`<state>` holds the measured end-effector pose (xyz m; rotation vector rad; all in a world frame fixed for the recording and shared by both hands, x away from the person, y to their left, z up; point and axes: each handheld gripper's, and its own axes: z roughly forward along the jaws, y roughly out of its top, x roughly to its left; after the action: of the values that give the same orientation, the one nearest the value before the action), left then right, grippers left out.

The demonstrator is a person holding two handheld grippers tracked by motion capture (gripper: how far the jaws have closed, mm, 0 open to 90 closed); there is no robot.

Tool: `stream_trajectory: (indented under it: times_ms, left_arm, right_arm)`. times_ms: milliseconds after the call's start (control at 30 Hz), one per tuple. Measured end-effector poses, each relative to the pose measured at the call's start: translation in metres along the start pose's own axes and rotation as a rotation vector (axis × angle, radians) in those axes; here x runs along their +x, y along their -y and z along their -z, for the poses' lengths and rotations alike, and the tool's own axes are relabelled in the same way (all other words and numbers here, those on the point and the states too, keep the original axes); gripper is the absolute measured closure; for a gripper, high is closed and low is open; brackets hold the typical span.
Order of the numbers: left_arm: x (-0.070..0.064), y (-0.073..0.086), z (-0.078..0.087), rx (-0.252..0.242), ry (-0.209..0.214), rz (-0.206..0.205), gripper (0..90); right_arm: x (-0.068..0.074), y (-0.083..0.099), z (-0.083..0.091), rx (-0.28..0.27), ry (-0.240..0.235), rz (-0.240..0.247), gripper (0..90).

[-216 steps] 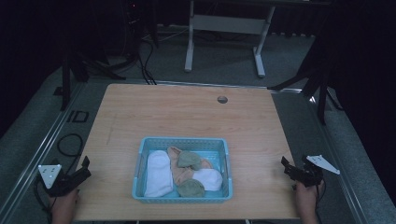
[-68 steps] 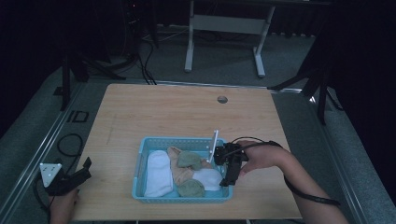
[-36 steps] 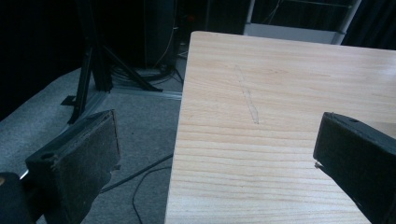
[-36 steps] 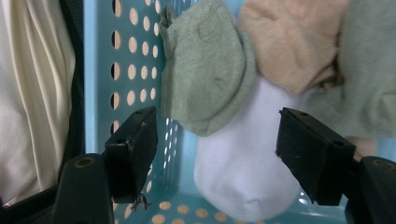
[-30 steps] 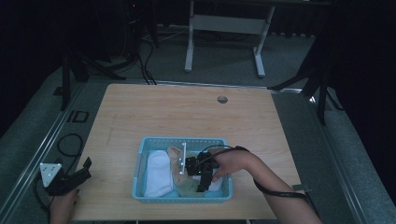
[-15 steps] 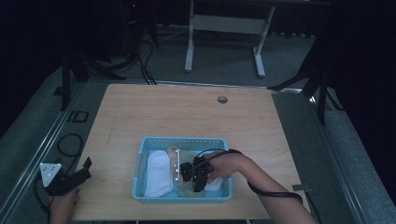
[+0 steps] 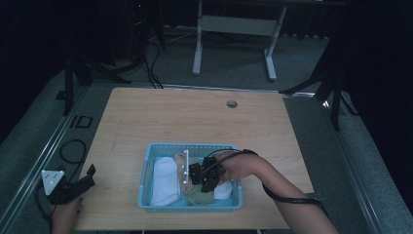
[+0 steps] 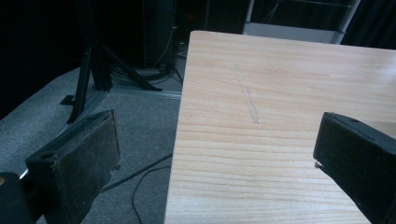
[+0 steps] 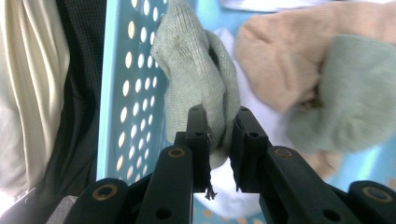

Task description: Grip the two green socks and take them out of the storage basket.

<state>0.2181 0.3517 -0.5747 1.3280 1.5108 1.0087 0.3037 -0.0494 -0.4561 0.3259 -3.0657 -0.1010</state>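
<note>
A light-blue perforated basket (image 7: 190, 146) stands at the table's near middle and holds several socks. My right gripper (image 7: 197, 176) reaches into it from the right. In the right gripper view that gripper (image 9: 219, 116) is shut on a fold of a grey-green sock (image 9: 196, 65) beside the basket wall (image 9: 130, 93). A peach sock (image 9: 289, 56) and a second green sock (image 9: 355, 93) lie just beyond. A white sock (image 7: 163, 180) lies in the basket's left half. My left gripper (image 7: 85, 179) stays at the table's near left corner, jaws wide apart (image 8: 215, 140), holding nothing.
The wooden table (image 7: 195, 117) has a round cable hole (image 7: 232, 104) near its far edge. A cable (image 7: 73, 146) lies on the grey floor to the left. A desk frame (image 7: 234, 29) stands beyond the table.
My right gripper came from the table's right edge into the basket, moved leftward across it and closed on the grey-green sock. The left gripper has stayed where it was.
</note>
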Motion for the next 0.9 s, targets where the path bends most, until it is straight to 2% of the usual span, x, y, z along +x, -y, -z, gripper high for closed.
stream_trajectory:
  times_ms: [133,167,300,433,533,700,900]
  left_arm:
    - [0.0,0.0,0.0,0.0,0.0,0.0,0.7]
    - [0.0,0.0,0.0,0.0,0.002,0.0,0.7]
    - [0.0,0.0,0.0,0.0,0.002,-0.001,0.7]
    - [0.0,0.0,0.0,0.002,0.001,-0.002,0.7]
    - [0.0,0.0,0.0,0.002,0.001,-0.002,0.7]
    - [0.0,0.0,0.0,0.005,0.0,-0.003,0.7]
    - [0.0,0.0,0.0,0.003,-0.002,-0.005,0.7]
  right_arm:
    - [0.0,0.002,0.013,-0.01,0.026,0.0,79.0]
    - [0.0,0.004,0.022,-0.015,0.043,-0.011,79.0]
    - [0.0,0.009,0.033,-0.036,0.051,-0.023,79.0]
    - [0.001,0.02,0.052,-0.032,0.076,-0.051,79.0]
    - [0.001,0.025,0.059,-0.026,0.089,-0.056,79.0]
    - [0.004,0.049,0.076,-0.037,0.107,-0.097,79.0]
    - [0.009,0.083,0.088,-0.046,0.114,-0.148,79.0]
